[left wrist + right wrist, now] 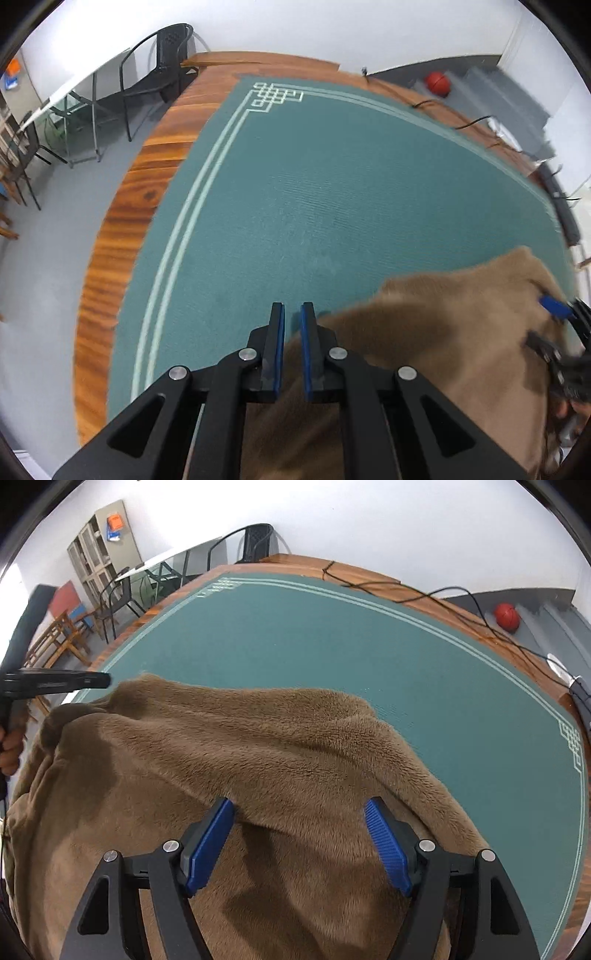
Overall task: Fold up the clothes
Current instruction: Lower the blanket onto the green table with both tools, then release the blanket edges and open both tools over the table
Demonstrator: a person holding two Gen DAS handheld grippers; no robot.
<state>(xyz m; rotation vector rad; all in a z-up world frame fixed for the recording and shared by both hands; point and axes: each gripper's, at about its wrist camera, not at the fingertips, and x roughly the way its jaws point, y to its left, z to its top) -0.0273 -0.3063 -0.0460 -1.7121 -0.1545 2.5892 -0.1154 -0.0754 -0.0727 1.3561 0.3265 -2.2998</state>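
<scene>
The right gripper [299,843] is being held with its jaws spread wide and nothing between them, poised just above the brown fleece garment [236,760], whose pile is filling the space under and ahead of the blue pads [388,845]. The left gripper [291,350] is being held with its jaws drawn nearly together — only a narrow slit is showing, and nothing can be seen pinched in it; the garment's edge is lying beneath and to the right of its fingers.

The garment is being spread on the near part of the green mat [280,192], which is lying on a wooden table [122,221]. From the right gripper it is running leftward toward the left gripper and rightward toward the mat's border, so its long axis is judged to lie across the view, side to side; which end is collar or hem cannot be told.

The fabric is looking thick, plush and limp — likely light, draping rather than holding shape, and not slippery. A pinch at an outer edge or corner is judged best, since a bite into the middle would only be bunching the pile.

Beyond the table, chairs [255,542] and a red ball [506,617] are being seen.
</scene>
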